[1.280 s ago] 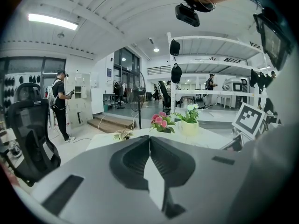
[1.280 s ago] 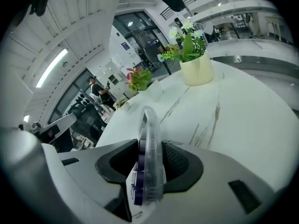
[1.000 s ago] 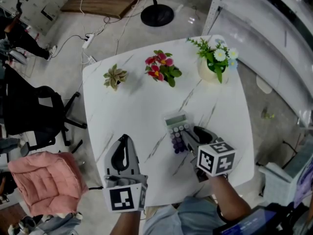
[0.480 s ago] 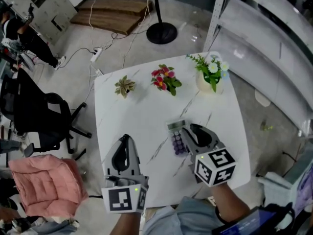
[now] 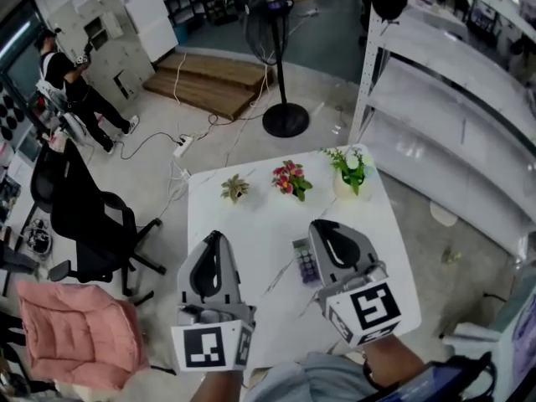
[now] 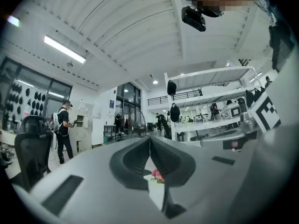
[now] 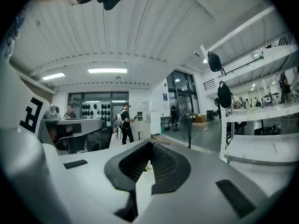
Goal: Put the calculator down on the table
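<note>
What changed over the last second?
Both the left gripper and the right gripper lifted away from the table; the right one's open jaws left the calculator and shut empty. The calculator stayed flat on the table, the three potted plants unmoved, left jaws shut.

Head view: camera on your head, high over worktop (image 5: 251,241), facing steeply down. Left tool (image 5: 214,235) and right tool (image 5: 322,224) sit low in frame, near lens.

Left tool view, right tool view: each camera rides its tool and looks level along jaws into hall, with jaws close up.

Shared:
- Person at cabinet (image 5: 71,86) (image 6: 63,129) (image 7: 125,122): all three views.
- Red flowers (image 5: 289,178) (image 6: 156,175): head and left tool views.
- Fan (image 5: 268,23) (image 7: 185,122): head and right tool views.
</note>
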`<action>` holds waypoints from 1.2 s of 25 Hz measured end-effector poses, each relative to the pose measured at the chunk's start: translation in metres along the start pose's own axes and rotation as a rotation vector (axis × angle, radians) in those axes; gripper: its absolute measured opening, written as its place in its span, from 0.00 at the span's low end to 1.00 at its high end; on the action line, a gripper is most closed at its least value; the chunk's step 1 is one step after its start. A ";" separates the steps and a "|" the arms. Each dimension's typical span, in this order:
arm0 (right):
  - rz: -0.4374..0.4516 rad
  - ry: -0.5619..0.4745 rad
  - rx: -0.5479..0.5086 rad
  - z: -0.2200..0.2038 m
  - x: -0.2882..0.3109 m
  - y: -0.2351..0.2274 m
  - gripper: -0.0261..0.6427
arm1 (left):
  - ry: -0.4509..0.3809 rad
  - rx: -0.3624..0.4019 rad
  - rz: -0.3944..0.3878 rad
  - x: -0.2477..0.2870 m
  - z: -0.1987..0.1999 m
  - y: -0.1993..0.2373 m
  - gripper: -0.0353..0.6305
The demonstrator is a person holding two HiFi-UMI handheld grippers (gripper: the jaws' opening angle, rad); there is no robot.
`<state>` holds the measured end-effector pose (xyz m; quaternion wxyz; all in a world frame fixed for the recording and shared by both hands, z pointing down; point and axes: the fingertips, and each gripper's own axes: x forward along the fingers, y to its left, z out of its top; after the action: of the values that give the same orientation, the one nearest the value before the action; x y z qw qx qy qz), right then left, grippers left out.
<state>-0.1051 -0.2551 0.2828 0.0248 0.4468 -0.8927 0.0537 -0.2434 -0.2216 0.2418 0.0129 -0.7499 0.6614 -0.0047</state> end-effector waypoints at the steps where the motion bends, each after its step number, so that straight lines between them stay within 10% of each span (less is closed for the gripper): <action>1: -0.003 -0.016 -0.009 0.007 -0.004 0.002 0.07 | -0.025 0.003 0.001 -0.004 0.008 0.000 0.07; 30: -0.031 -0.118 -0.065 0.033 -0.034 0.011 0.06 | -0.093 0.041 -0.048 -0.024 0.035 -0.022 0.07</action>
<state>-0.0930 -0.2254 0.2459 -0.0124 0.4618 -0.8869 -0.0022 -0.2237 -0.1941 0.2078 0.0588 -0.7644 0.6419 0.0164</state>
